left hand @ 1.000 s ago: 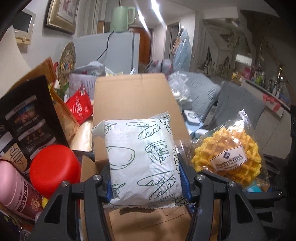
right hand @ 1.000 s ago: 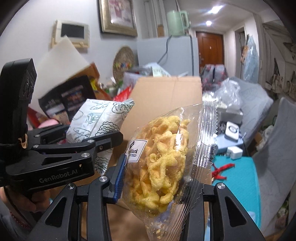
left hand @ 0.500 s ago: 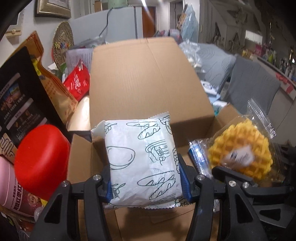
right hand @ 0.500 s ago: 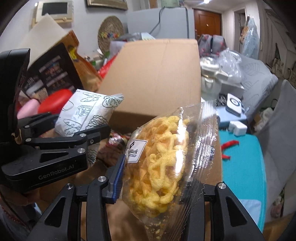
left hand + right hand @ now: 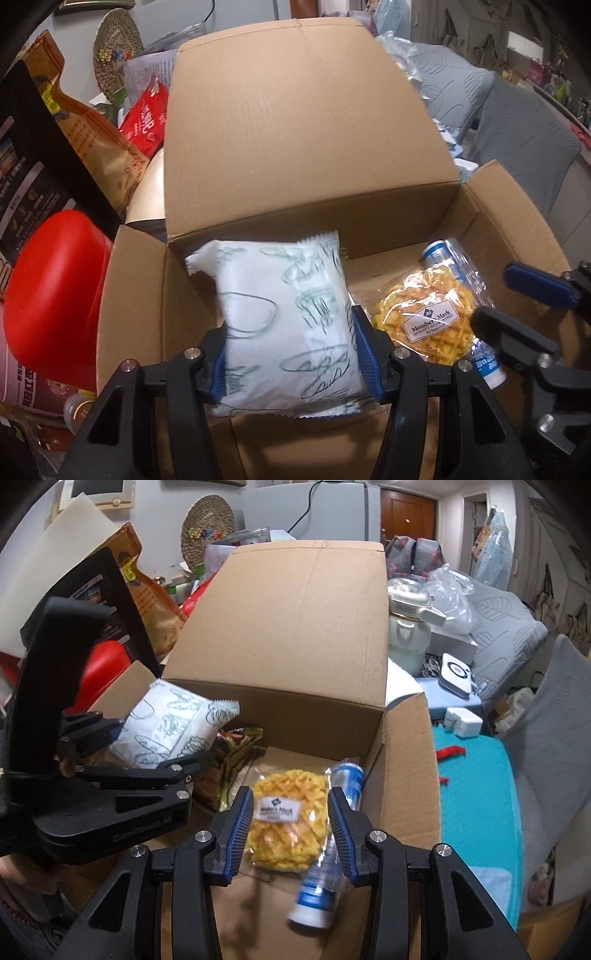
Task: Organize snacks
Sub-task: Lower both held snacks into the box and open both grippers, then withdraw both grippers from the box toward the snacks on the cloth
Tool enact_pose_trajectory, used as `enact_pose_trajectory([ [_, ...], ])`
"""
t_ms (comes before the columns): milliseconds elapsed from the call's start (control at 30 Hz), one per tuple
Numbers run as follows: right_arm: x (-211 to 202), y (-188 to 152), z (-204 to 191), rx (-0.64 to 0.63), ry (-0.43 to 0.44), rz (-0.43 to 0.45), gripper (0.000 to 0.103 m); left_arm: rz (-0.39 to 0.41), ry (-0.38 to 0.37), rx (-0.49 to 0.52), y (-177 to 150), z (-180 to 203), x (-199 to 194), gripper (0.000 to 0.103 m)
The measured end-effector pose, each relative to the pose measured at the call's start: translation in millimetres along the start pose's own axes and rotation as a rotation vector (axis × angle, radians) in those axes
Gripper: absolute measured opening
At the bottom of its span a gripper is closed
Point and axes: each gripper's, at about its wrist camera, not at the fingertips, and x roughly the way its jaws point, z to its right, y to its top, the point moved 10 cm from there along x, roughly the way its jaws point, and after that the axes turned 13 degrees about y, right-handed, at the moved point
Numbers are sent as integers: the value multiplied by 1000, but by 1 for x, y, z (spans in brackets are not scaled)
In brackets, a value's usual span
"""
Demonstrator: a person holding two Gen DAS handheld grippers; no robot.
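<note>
An open cardboard box (image 5: 295, 129) fills both views. My left gripper (image 5: 288, 325) is shut on a white snack packet (image 5: 280, 332) printed with green drawings and holds it tilted over the box's left side. A clear waffle packet (image 5: 284, 834) lies flat, label up, on the box floor (image 5: 280, 904). My right gripper (image 5: 290, 797) hangs above it, open, its blue pads not touching the packet. In the left wrist view the waffle packet (image 5: 424, 317) rests to the left of the right gripper (image 5: 506, 302). The left gripper (image 5: 159, 738) also shows in the right wrist view.
A dark crinkled snack bag (image 5: 229, 760) lies in the box's back left corner. Left of the box stand a red-lidded jar (image 5: 55, 295), a brown bag (image 5: 92, 147) and a red packet (image 5: 144, 118). A teal surface (image 5: 476, 812) and a pale pot (image 5: 410, 627) are on the right.
Both grippers have sunk and tipped down into the box. The waffle packet has left the right gripper and dropped to the box floor. The left gripper still grips the white packet.
</note>
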Motion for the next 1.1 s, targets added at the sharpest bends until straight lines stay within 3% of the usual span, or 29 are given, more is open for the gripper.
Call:
enact_pose_trajectory([
  [200,-7,2,-4,-9,-11,16,46,31,83,-15,4,-13,-10,64],
  [433,-21,7,-9,-14,-2,49,46,65,69,-38,7,-17,-27,64],
  [1000,-82,18,-29,-24,-13,143,47,220,50,-91,16,-39,-117,64],
  [1100,-100,18,-38,-40,-18,175,53,247,35,-93,13,-41,-135,64],
])
